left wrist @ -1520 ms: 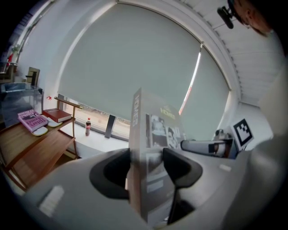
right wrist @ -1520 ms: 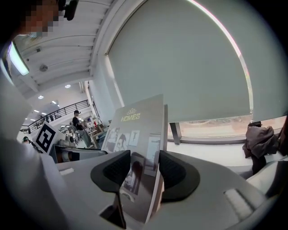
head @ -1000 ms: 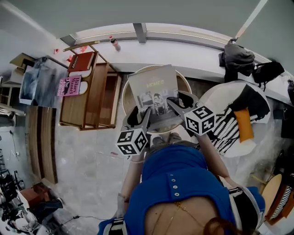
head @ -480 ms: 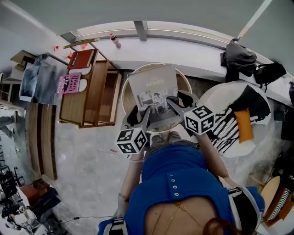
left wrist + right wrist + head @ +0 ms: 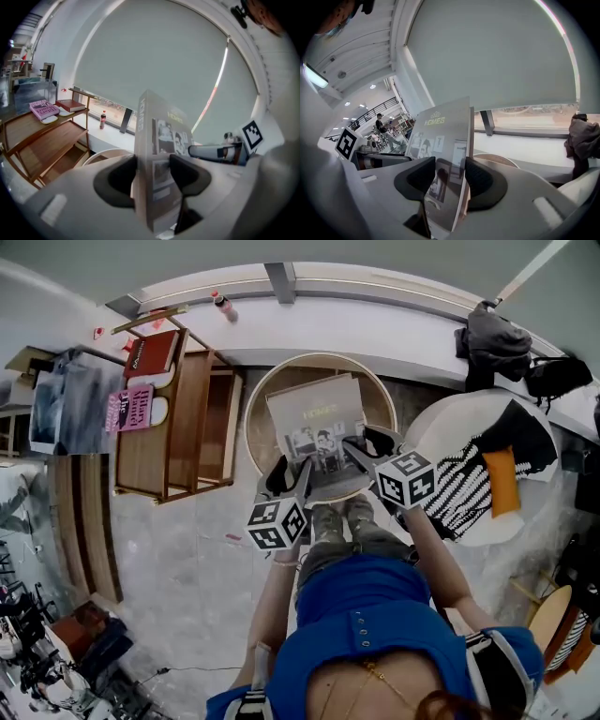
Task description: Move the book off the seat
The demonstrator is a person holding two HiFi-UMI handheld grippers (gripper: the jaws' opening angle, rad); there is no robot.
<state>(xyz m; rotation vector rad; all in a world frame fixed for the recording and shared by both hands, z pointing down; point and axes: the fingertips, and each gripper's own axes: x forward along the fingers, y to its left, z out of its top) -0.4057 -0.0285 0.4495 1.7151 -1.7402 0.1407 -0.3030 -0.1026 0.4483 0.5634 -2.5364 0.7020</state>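
The grey book [image 5: 319, 423], with photos and pale lettering on its cover, is held over the round wooden seat [image 5: 267, 399]. My left gripper [image 5: 302, 470] is shut on its near left edge and my right gripper [image 5: 349, 454] is shut on its near right edge. In the left gripper view the book [image 5: 159, 154] stands upright between the dark pads of that gripper [image 5: 153, 176]. In the right gripper view the book [image 5: 443, 154] is pinched between the pads of that gripper [image 5: 449, 180].
A wooden shelf unit [image 5: 178, 418] stands to the left with a red book [image 5: 152, 351] and a pink book [image 5: 136, 409] on it. A white chair with striped cloth [image 5: 473, 474] is to the right. A bottle [image 5: 223, 306] stands on the window ledge [image 5: 375, 329].
The view has drawn back and the book now appears lower over the round seat. Both grippers stay shut on the book.
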